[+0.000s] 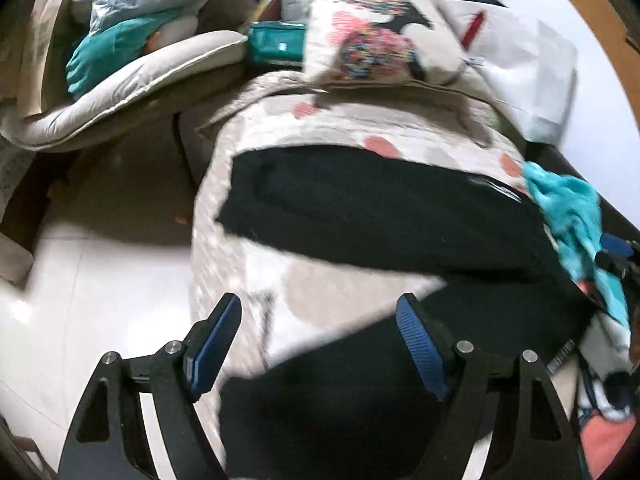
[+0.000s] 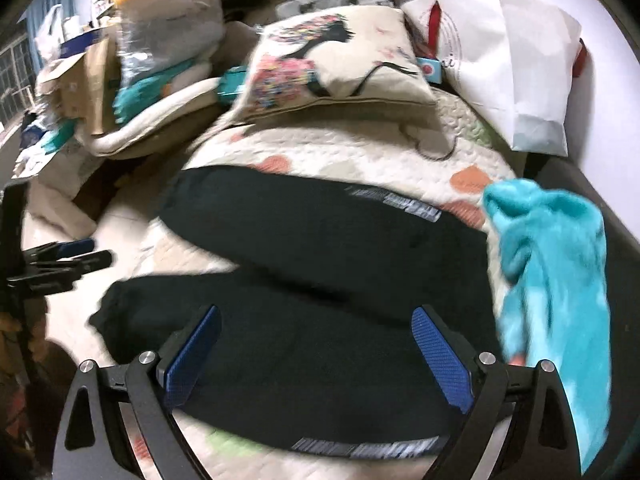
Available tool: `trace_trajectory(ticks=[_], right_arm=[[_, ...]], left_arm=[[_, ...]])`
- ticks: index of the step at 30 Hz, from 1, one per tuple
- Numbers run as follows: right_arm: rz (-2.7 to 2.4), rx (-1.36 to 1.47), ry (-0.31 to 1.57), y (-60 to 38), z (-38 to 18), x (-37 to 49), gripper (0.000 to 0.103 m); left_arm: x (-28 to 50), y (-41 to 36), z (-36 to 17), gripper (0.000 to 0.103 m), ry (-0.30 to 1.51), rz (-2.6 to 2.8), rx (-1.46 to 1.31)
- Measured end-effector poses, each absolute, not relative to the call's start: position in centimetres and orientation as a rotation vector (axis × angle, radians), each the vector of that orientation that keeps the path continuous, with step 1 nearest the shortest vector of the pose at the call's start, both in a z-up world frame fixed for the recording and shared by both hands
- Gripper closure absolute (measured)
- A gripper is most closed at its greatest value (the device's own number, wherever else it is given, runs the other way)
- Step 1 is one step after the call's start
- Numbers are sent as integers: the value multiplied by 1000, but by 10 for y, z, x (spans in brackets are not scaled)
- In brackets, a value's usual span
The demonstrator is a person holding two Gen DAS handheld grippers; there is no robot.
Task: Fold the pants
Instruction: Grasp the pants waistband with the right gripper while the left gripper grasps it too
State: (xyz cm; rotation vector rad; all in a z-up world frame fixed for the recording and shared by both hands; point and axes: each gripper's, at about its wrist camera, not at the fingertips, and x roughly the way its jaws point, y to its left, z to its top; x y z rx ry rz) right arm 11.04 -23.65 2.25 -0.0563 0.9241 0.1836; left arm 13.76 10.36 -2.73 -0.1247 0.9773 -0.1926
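Observation:
Black pants (image 1: 360, 208) lie on a patterned quilt (image 1: 340, 128), their two legs spread apart in a V. My left gripper (image 1: 320, 304) hovers open above the gap between the legs, with nothing between its blue pads. In the right wrist view the pants (image 2: 320, 280) fill the middle, with grey lettering on each leg. My right gripper (image 2: 318, 314) hangs open over the near leg, holding nothing. The left gripper (image 2: 60, 256) shows at that view's left edge. The right gripper (image 1: 616, 256) is partly visible at the left wrist view's right edge.
A teal cloth (image 2: 552, 260) lies bunched on the quilt at the pants' right end. A printed pillow (image 2: 332, 60) and a white bag (image 2: 512, 60) sit behind. A cluttered beige cushion (image 1: 140, 76) stands at the left, above pale floor (image 1: 100, 280).

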Motion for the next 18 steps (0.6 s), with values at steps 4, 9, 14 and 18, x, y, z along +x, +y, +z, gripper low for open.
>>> trace_trajectory(ticks=[4, 9, 14, 18], right_arm=[[136, 17, 970, -270, 3, 183, 15], [180, 54, 1022, -277, -20, 247, 16], [206, -26, 1052, -259, -43, 287, 16], [232, -22, 1057, -251, -53, 305, 16]], left_arm=[[190, 118, -50, 24, 1002, -195, -155], [249, 129, -68, 24, 1014, -201, -184], [294, 132, -80, 24, 1000, -164, -151], [318, 135, -91, 24, 1000, -151, -142]])
